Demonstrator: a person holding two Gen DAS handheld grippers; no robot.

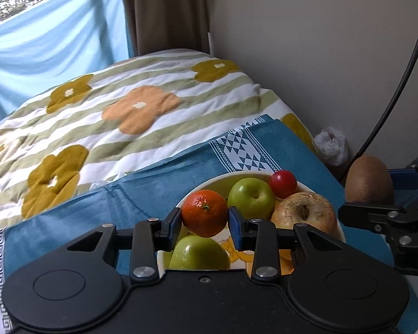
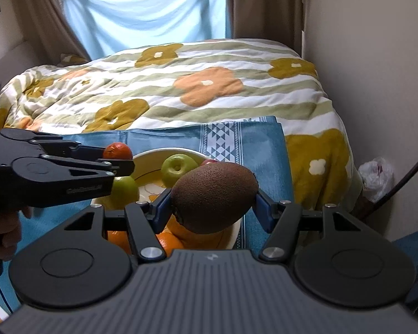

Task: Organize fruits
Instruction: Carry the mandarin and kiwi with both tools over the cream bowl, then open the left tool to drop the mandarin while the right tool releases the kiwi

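Note:
My left gripper (image 1: pixel 204 218) is shut on a small orange tangerine (image 1: pixel 204 213), held just above a white bowl (image 1: pixel 197 188) on a blue cloth. In the bowl lie two green apples (image 1: pixel 251 198) (image 1: pixel 199 253), a small red fruit (image 1: pixel 283 183) and a pale yellowish apple (image 1: pixel 303 211). My right gripper (image 2: pixel 213 204) is shut on a brown kiwi (image 2: pixel 214 197), held over the bowl's near right side (image 2: pixel 236 228). The kiwi (image 1: pixel 369 179) also shows at the right of the left wrist view. Orange fruit (image 2: pixel 170 240) lies low in the bowl, partly hidden.
The blue cloth (image 1: pixel 158 186) covers the near end of a bed with a flowered, striped quilt (image 1: pixel 131 111). A wall (image 1: pixel 320 55) runs along the right, with a crumpled plastic bag (image 1: pixel 331 144) and a black cable (image 1: pixel 398 89) at its foot. A hand (image 2: pixel 5 222) holds the left gripper.

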